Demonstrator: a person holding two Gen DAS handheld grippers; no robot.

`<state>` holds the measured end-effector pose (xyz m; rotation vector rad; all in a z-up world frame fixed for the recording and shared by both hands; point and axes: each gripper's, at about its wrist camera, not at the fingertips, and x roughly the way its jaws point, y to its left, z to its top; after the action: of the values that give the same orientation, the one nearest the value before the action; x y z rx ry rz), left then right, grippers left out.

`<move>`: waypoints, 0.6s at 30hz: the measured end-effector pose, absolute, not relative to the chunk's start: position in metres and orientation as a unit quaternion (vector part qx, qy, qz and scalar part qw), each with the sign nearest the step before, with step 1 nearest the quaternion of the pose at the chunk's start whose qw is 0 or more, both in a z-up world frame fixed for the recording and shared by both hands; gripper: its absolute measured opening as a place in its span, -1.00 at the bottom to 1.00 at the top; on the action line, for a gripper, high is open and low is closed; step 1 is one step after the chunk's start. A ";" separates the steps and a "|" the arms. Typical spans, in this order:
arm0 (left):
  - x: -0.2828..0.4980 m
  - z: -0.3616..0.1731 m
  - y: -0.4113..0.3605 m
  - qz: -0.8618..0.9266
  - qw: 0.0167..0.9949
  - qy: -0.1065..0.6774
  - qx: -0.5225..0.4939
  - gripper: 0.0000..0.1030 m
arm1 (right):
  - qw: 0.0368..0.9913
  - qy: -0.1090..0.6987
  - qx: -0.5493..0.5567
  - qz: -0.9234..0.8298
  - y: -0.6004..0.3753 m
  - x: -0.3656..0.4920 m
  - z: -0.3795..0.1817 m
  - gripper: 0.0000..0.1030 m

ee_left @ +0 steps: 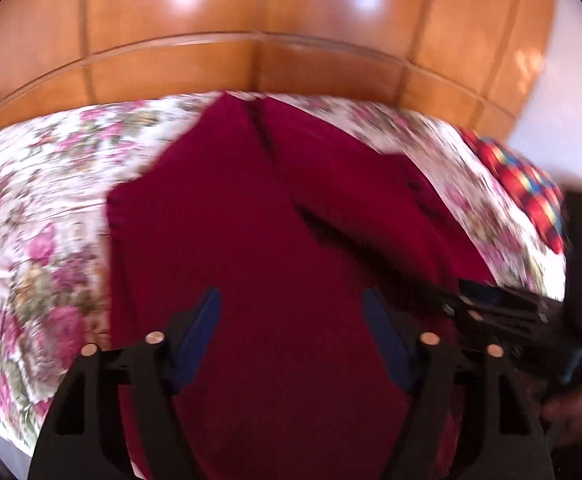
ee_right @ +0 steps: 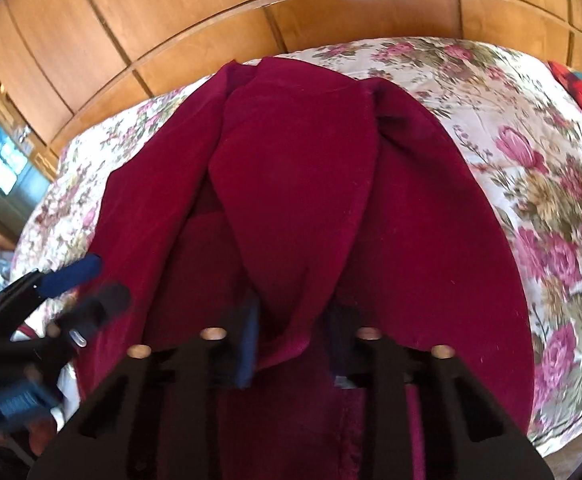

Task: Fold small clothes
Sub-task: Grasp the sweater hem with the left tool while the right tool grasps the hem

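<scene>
My right fingers (ee_right: pixel 295 344) pinch a fold of the dark red garment (ee_right: pixel 291 184) lying on the flowered bed (ee_right: pixel 531 184); my left fingers (ee_left: pixel 291 336) hover spread above it, plaid cloth (ee_left: pixel 523 184) at two o'clock.

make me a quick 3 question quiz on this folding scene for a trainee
1. True or false: the left gripper is open above the maroon garment.
2. What does the right gripper hold? A) a fold of the maroon garment B) the plaid cloth C) nothing
3. Fill in: the garment lies on a ____ bedsheet.

Key: 1 true; 2 A; 3 floral
</scene>
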<state>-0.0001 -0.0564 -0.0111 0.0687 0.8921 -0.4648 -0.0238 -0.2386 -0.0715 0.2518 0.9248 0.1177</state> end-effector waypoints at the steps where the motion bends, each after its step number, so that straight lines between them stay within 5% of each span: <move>1: -0.002 -0.015 -0.064 -0.236 0.869 0.433 0.047 0.23 | 0.892 0.435 0.104 0.059 -0.236 -0.025 -0.065 -0.72; 2: -0.005 -0.019 -0.072 -0.242 0.863 0.438 0.062 0.02 | 0.898 0.427 0.088 0.059 -0.236 -0.026 -0.059 -0.77; 3: -0.006 -0.025 -0.078 -0.243 0.856 0.448 0.080 -0.48 | 0.904 0.418 0.074 0.059 -0.236 -0.027 -0.053 -0.77; 5: -0.005 -0.032 -0.080 -0.248 0.848 0.461 0.083 -0.86 | 0.915 0.398 0.043 0.051 -0.241 -0.028 -0.038 -0.78; 18: 0.051 0.027 0.074 -0.073 0.924 0.375 0.013 -0.94 | 0.933 0.339 -0.017 -0.119 -0.362 0.021 0.022 -0.79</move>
<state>0.0508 0.0742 0.0271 0.0277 0.7701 -0.1492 0.0214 -0.3618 0.0219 -0.0338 0.6940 -0.2431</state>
